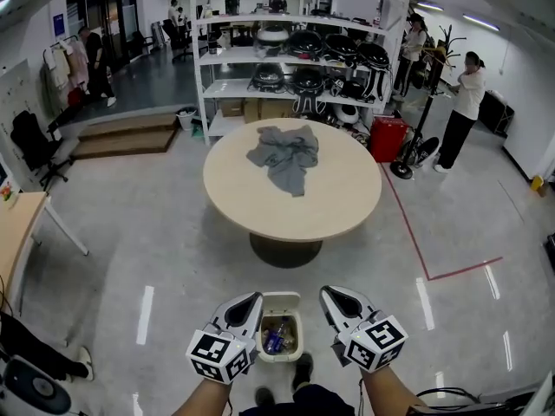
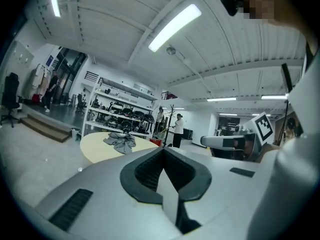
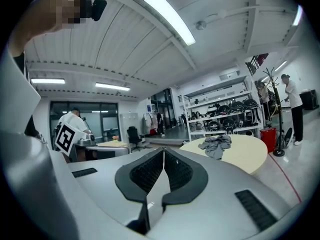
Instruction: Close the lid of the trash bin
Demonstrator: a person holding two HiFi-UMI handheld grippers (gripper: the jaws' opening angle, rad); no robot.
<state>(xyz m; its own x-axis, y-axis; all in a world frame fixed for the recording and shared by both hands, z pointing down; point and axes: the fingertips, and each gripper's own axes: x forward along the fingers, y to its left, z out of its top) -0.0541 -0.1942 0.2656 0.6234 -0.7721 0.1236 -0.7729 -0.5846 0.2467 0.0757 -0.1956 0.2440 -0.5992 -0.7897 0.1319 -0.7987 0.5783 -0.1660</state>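
A small cream trash bin (image 1: 297,350) stands on the floor right below me, seen in the head view. Its lid (image 1: 281,302) is swung up and back on the far side, and rubbish shows inside. My left gripper (image 1: 251,301) hovers just left of the bin, shut and holding nothing. The right gripper (image 1: 330,295) hovers just right of it, also shut and holding nothing. In the left gripper view the jaws (image 2: 162,149) meet, and the same holds in the right gripper view (image 3: 163,150). Neither gripper view shows the bin.
A round beige table (image 1: 347,199) with a grey cloth (image 1: 286,156) stands ahead of the bin. Behind it is a white shelf rack (image 1: 295,59). People (image 1: 460,111) stand at the far right. My shoe (image 1: 302,371) is beside the bin. A desk (image 1: 13,232) is at the left.
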